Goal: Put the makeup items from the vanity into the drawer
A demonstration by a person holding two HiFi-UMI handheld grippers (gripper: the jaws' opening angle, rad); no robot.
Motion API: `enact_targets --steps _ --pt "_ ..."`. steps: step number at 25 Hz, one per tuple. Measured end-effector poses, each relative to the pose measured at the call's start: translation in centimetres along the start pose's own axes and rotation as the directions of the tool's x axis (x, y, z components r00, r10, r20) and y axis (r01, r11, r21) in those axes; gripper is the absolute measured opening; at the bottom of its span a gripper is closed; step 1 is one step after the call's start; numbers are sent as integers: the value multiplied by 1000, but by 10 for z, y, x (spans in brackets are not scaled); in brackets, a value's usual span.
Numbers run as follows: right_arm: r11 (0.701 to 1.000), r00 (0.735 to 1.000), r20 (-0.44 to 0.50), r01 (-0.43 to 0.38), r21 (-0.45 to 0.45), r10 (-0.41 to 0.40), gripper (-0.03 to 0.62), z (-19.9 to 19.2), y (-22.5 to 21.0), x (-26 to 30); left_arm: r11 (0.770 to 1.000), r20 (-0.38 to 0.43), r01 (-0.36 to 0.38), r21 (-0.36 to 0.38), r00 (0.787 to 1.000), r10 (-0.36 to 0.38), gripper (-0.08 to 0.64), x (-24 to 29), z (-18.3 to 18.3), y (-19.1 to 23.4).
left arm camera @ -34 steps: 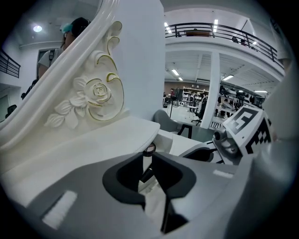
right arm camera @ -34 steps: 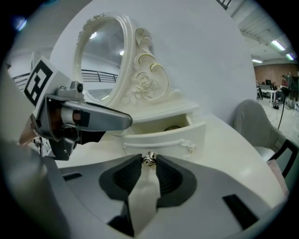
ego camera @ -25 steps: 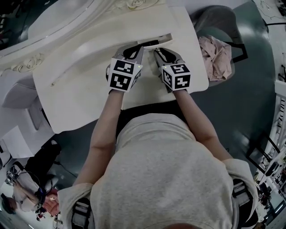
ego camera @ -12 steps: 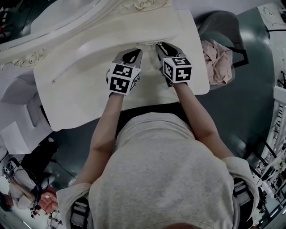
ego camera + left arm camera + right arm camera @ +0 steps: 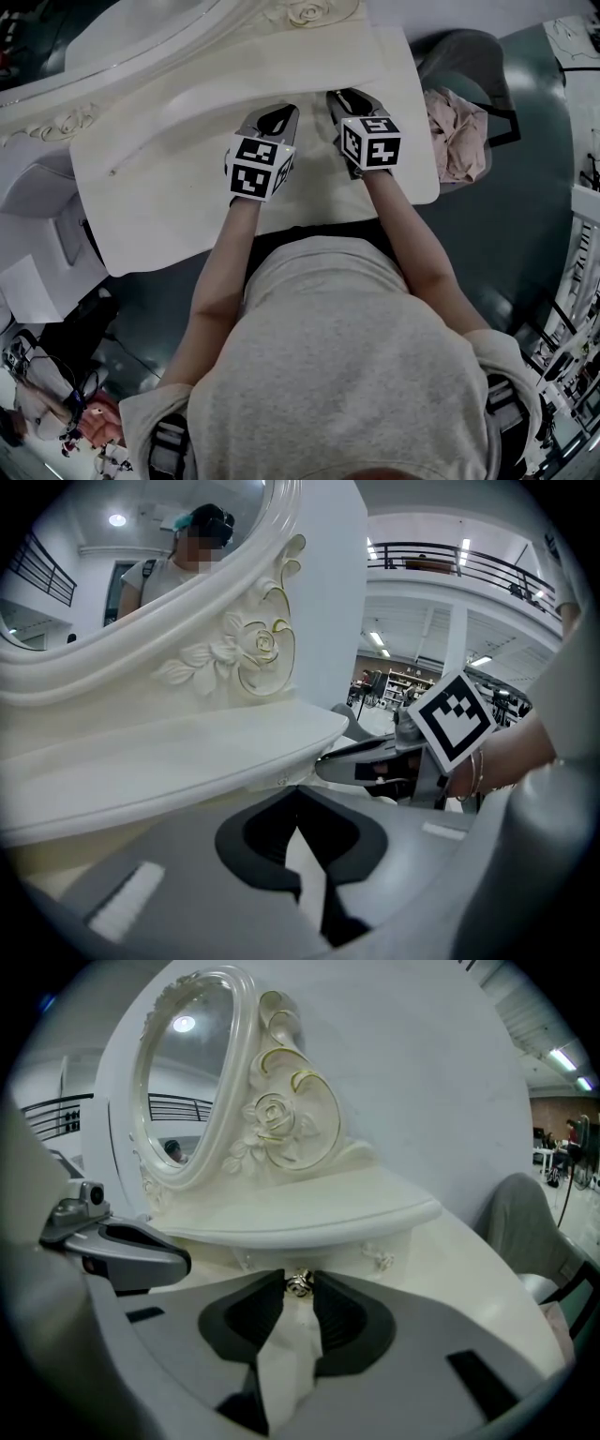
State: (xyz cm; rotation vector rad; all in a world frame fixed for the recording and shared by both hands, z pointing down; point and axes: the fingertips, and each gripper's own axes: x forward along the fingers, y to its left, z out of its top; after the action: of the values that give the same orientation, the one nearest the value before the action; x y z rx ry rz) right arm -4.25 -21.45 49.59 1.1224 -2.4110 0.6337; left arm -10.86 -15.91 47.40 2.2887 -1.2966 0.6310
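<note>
Because no makeup items show anywhere on the white vanity top, so they are probably tucked away, the right gripper pinches the little silver knob of the shut white drawer at the far side, while the left gripper rests just left of it, jaws pressed together, empty.

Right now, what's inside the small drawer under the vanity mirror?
Nothing inside shows: the drawer looks shut, so its contents are covered. Only its cream front is visible, with the knob pinched in the right hand-held gripper.
</note>
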Motion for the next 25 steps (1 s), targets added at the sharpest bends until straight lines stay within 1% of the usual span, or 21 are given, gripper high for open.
enact_targets --steps 2,8,11,13,15,18,22,25 --pt "1000 1000 2 -6 -6 6 104 0 2 0 1000 8 4 -2 1000 -4 9 -1 0 -1" --pt "998 998 -16 -61 -13 60 104 -3 7 -9 1000 43 14 -1 999 -14 9 -6 2 -7" --pt "994 995 -40 -97 -41 95 104 -5 13 -22 1000 71 16 -19 997 -14 10 -12 3 -9" --pt "989 990 -48 -137 -60 134 97 -4 18 -32 999 96 23 -44 995 -18 9 -16 8 -11" --pt "978 981 -48 -190 -83 187 48 -1 26 -42 997 119 29 -72 993 -20 9 -20 12 -12" --pt "956 963 -53 -270 -117 265 14 8 40 -55 996 152 31 -85 988 -18 9 -24 21 -16" --pt "922 934 -48 -357 -148 354 8 25 61 -76 993 198 63 -97 979 -43 9 -31 29 -27" --pt "902 921 -57 -390 -185 386 8 35 73 -89 990 232 94 -107 970 -67 9 -35 37 -33"
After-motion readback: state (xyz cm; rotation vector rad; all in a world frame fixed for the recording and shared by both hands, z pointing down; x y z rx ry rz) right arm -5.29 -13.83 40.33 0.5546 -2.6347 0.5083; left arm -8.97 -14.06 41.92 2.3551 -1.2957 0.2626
